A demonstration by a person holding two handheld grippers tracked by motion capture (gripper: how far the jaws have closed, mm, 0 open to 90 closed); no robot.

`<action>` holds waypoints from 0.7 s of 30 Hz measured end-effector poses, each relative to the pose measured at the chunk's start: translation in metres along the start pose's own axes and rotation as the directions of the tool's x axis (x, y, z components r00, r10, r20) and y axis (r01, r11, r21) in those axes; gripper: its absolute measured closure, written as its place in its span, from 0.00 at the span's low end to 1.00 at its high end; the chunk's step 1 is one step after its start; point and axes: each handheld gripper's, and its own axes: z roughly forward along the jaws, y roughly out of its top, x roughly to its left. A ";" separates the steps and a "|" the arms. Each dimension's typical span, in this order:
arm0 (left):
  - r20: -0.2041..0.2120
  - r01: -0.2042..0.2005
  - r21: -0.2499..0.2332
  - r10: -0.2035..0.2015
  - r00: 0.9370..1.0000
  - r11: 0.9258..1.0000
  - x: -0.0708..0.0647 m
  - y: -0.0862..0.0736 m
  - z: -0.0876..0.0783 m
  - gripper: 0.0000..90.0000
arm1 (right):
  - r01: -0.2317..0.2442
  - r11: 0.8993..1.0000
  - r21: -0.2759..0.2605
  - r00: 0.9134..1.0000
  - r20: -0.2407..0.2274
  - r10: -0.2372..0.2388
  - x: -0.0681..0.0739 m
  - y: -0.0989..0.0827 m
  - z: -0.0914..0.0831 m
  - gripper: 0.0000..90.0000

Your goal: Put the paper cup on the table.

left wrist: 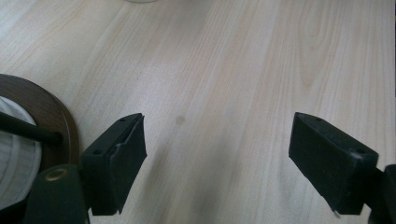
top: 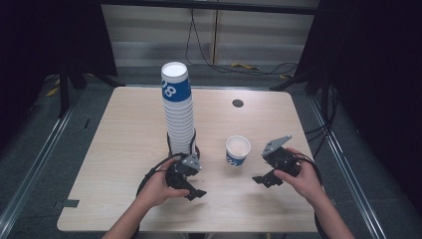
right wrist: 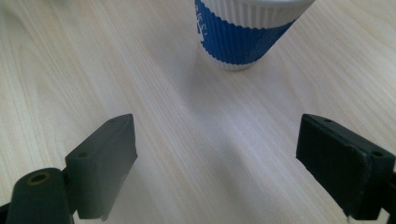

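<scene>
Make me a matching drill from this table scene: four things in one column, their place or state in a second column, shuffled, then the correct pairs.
Things:
1. stack of paper cups
2. single paper cup
3. left gripper
4. round black spot

Places or states:
A. alone and upright between the two grippers
B. on the tabletop toward the far edge, right of the stack
C. tall, standing on a dark round base
D. open over bare wood, just in front of the stack

Pairs: 1-C, 2-A, 3-D, 4-B
</scene>
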 end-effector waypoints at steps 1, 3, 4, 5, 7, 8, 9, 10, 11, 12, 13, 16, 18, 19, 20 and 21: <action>-0.002 0.001 0.002 -0.001 1.000 1.000 0.000 0.000 0.000 0.21 | -0.001 1.000 0.001 1.000 -0.002 0.001 0.000 -0.003 0.000 0.13; -0.002 -0.002 0.004 0.002 1.000 1.000 0.000 0.000 0.000 0.21 | -0.009 1.000 -0.006 1.000 -0.006 0.008 0.001 -0.006 0.000 0.13; -0.002 -0.002 0.004 0.002 1.000 1.000 0.000 0.000 0.000 0.21 | -0.009 1.000 -0.006 1.000 -0.006 0.008 0.001 -0.006 0.000 0.13; -0.002 -0.001 0.002 0.001 1.000 1.000 0.000 0.000 -0.001 0.21 | -0.013 1.000 -0.012 1.000 -0.003 0.013 0.001 -0.009 0.001 0.13; 0.000 -0.002 0.003 0.002 1.000 1.000 0.000 0.000 -0.001 0.21 | -0.018 1.000 -0.014 1.000 -0.007 0.018 0.001 -0.013 0.001 0.13; 0.000 -0.002 0.003 0.002 1.000 1.000 0.000 0.000 -0.001 0.21 | -0.022 1.000 -0.014 1.000 -0.006 0.022 0.001 -0.015 0.001 0.13; -0.001 -0.005 0.007 0.005 1.000 1.000 0.001 0.000 0.000 0.21 | -0.025 1.000 -0.016 1.000 -0.003 0.025 0.001 -0.017 0.002 0.13; -0.001 -0.004 0.007 0.004 1.000 1.000 0.001 0.000 0.000 0.21 | -0.031 0.999 -0.012 1.000 -0.002 0.031 0.001 -0.018 0.001 0.13; -0.002 -0.005 0.006 0.005 1.000 1.000 0.001 0.000 0.000 0.21 | -0.029 0.999 -0.012 1.000 -0.001 0.029 0.001 -0.020 0.002 0.13; -0.002 -0.005 0.006 0.005 1.000 1.000 0.001 0.000 0.000 0.21 | -0.029 0.999 -0.012 1.000 -0.001 0.029 0.001 -0.020 0.002 0.13; 0.000 -0.004 0.006 0.004 1.000 1.000 0.001 -0.001 0.000 0.21 | -0.034 0.999 -0.016 0.999 -0.004 0.034 0.001 -0.023 0.002 0.13; 0.000 -0.001 0.005 0.001 1.000 1.000 0.000 -0.001 0.001 0.21 | -0.040 0.999 -0.020 0.999 0.001 0.040 0.000 -0.028 0.001 0.13; 0.000 -0.001 0.005 0.001 1.000 1.000 0.000 -0.001 0.001 0.21 | -0.034 0.999 -0.023 0.999 0.008 0.035 0.000 -0.031 0.002 0.13; 0.001 0.000 0.006 0.000 1.000 1.000 0.000 -0.001 0.001 0.21 | -0.041 0.999 -0.021 0.999 0.008 0.042 0.000 -0.032 0.002 0.13; 0.000 0.002 0.006 -0.002 1.000 1.000 0.000 -0.001 0.001 0.21 | -0.040 0.999 -0.026 0.999 0.009 0.040 0.000 -0.034 0.002 0.13; 0.000 0.001 0.009 -0.001 1.000 1.000 0.001 -0.001 0.001 0.21 | -0.041 0.999 -0.027 0.999 0.012 0.042 0.000 -0.036 0.003 0.13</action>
